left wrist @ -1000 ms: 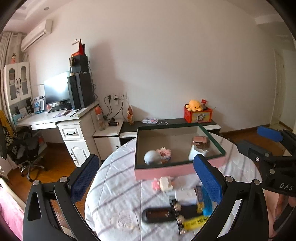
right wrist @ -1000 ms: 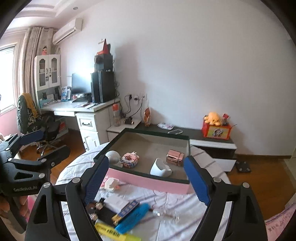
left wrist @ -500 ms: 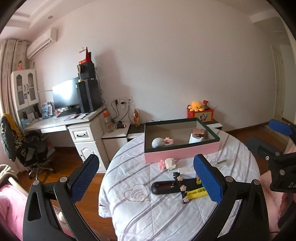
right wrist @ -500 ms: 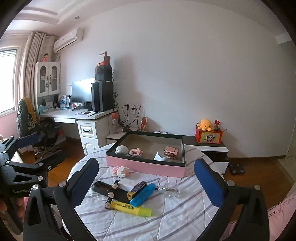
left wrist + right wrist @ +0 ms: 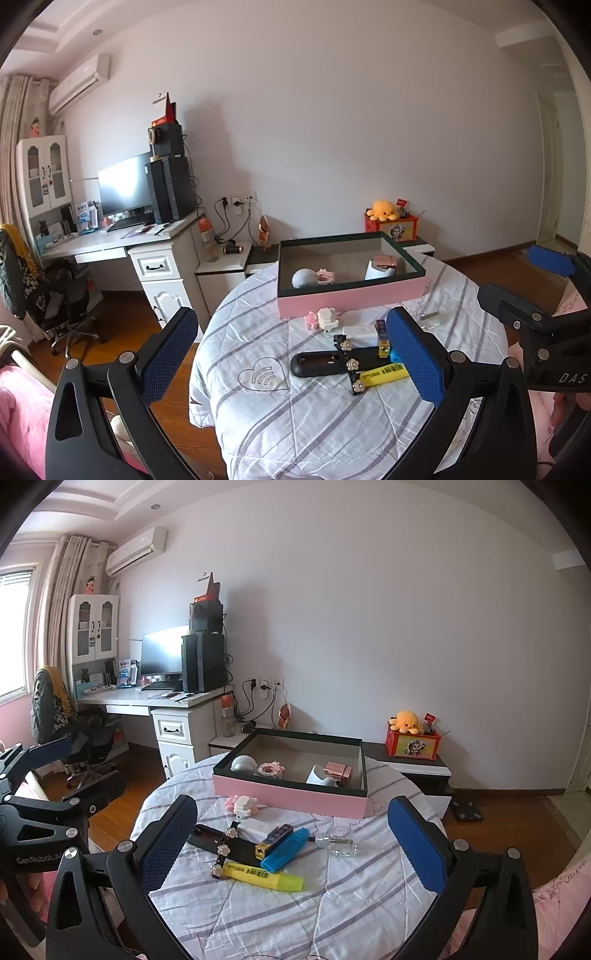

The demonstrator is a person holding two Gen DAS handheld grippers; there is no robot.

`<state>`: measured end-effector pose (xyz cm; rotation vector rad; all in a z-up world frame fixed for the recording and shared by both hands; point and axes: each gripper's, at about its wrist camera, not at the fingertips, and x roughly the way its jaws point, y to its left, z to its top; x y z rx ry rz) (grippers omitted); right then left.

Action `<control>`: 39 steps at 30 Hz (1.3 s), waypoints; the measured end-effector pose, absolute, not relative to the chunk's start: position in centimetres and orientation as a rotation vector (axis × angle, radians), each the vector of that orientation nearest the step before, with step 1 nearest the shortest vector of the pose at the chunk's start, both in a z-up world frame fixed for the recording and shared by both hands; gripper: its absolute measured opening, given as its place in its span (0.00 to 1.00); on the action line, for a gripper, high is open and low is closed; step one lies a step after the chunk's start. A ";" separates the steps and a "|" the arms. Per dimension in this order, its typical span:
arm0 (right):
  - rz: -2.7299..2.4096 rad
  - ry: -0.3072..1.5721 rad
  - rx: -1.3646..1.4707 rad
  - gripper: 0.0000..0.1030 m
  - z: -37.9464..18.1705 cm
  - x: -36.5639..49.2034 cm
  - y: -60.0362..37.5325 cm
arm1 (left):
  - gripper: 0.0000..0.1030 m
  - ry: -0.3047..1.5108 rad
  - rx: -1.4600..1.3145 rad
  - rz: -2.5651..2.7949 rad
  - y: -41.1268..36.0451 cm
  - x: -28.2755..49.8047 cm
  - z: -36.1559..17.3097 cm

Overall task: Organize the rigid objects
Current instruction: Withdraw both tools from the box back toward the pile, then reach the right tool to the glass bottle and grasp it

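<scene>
A pink box [image 5: 295, 797] with a dark rim stands at the far side of the round table [image 5: 295, 904]; it also shows in the left wrist view [image 5: 351, 295]. It holds a grey ball [image 5: 243, 765], a pink block toy [image 5: 269, 770], a white cup [image 5: 319, 777] and a rose-gold case [image 5: 338, 768]. In front lie a pink-white block toy [image 5: 242, 805], a black case [image 5: 218, 843], a yellow highlighter [image 5: 264, 876], a blue highlighter [image 5: 286, 849] and a glass bottle [image 5: 336, 843]. My left gripper [image 5: 291, 354] and right gripper [image 5: 291, 843] are open, empty, held back from the table.
A white desk [image 5: 155, 701] with a monitor and speakers stands left, with an office chair [image 5: 74, 738] beside it. A low cabinet behind the table carries a red box [image 5: 412, 742] with a yellow plush. The table's cloth hangs over the near edge.
Both grippers have pulled back and up from the table, so the box and loose items look smaller and farther. Both stay open and empty. No object has moved.
</scene>
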<state>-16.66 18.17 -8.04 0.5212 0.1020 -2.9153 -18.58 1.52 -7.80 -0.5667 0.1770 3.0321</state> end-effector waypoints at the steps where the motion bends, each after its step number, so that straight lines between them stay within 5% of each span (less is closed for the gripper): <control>1: -2.918 0.101 0.526 1.00 -8.2 -16.7 18.3 | 1.00 0.180 -0.575 3.028 1.6 -18.7 -8.0; 37: -2.800 0.027 1.194 1.00 -20.0 -33.6 22.6 | 1.00 0.199 -1.135 2.844 1.6 -31.5 -18.7; 39: -2.763 -0.011 1.168 0.93 -20.0 -33.8 22.9 | 1.00 0.191 -1.145 2.840 1.4 -32.3 -18.7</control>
